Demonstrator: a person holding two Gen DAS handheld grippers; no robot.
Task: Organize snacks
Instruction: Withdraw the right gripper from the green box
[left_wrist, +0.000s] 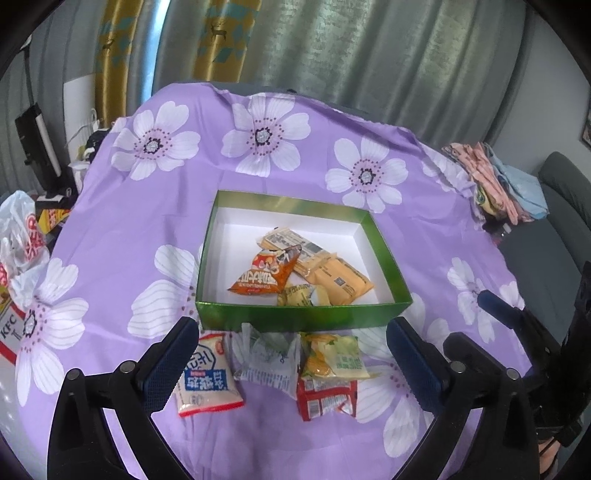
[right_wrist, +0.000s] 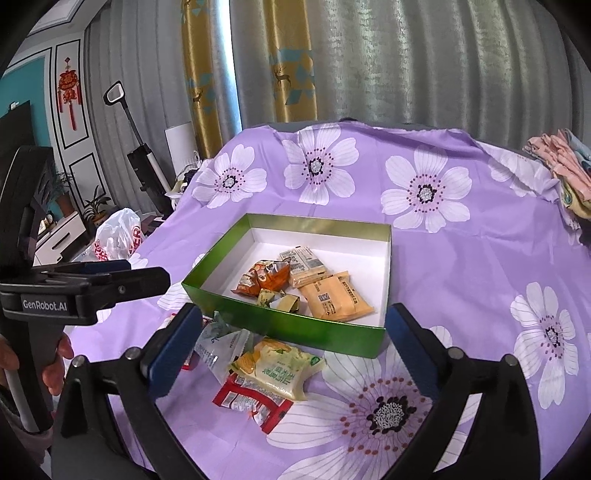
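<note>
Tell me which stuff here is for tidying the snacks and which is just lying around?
For the job: green box, the snacks inside it, white packet, clear packet, yellow packet, red packet, left gripper, right gripper.

Just lying about: plastic bag, folded cloths, vacuum, plants.

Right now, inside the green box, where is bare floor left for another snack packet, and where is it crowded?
In the green box, the white floor is bare along the far wall and the left wall. The crowded part is the near right: the orange packet, the tan packets and the small yellow-green packet overlap there. A narrow strip by the right wall also looks free.
</note>
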